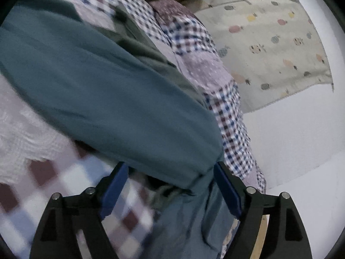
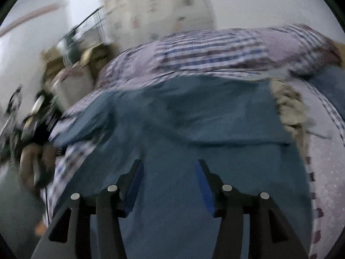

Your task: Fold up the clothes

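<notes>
Left wrist view: blurred teal garment (image 1: 112, 99) draped over checked bedspread (image 1: 228, 112).

The teal garment (image 1: 112, 99) is plain, soft cloth, spread over the checked bedspread. In the left wrist view a rolled, folded edge of it lies across just ahead of the open jaws, with more cloth bunched and creased between them. In the right wrist view it lies fairly flat (image 2: 172, 118) under and ahead of the open jaws, blurred.

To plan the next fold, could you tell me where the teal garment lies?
The teal garment lies across the checked bedspread, between both open grippers.
</notes>
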Motion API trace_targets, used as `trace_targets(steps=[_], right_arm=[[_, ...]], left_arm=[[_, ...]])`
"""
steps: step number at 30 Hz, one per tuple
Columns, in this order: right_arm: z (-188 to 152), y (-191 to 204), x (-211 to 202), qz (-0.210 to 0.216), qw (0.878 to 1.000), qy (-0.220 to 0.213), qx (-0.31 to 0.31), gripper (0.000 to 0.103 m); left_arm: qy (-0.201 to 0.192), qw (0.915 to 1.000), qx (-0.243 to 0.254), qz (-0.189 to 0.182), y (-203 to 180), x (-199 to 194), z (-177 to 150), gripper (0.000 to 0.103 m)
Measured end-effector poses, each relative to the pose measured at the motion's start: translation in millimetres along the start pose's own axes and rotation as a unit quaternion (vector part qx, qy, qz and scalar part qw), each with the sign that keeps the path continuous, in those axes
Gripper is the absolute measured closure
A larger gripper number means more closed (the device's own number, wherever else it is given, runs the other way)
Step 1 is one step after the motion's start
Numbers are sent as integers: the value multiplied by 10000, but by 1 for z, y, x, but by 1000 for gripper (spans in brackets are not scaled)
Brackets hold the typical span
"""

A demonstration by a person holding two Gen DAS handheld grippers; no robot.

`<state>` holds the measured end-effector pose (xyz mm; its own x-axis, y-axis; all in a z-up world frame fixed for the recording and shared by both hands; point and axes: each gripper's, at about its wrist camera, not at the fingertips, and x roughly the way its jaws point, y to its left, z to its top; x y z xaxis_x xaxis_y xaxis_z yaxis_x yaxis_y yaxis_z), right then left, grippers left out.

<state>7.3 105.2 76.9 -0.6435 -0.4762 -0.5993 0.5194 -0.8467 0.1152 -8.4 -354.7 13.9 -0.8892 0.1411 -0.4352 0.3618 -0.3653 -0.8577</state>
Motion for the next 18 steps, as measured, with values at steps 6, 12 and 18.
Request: trace_targets(steps=[6, 12, 18], right_arm=[[-21, 70, 10, 530, 9933, 155, -1016, 47], [-26, 100, 0, 842, 9876, 22, -1323, 43], [-14, 97, -3, 1040, 9888, -100, -1063, 39]], left_arm=[[-473, 9983, 213, 268, 21, -61, 31, 19], [-1042, 9933, -268, 411, 68, -126, 62, 19], [-1227, 9892, -600, 524, 104, -148, 78, 21]])
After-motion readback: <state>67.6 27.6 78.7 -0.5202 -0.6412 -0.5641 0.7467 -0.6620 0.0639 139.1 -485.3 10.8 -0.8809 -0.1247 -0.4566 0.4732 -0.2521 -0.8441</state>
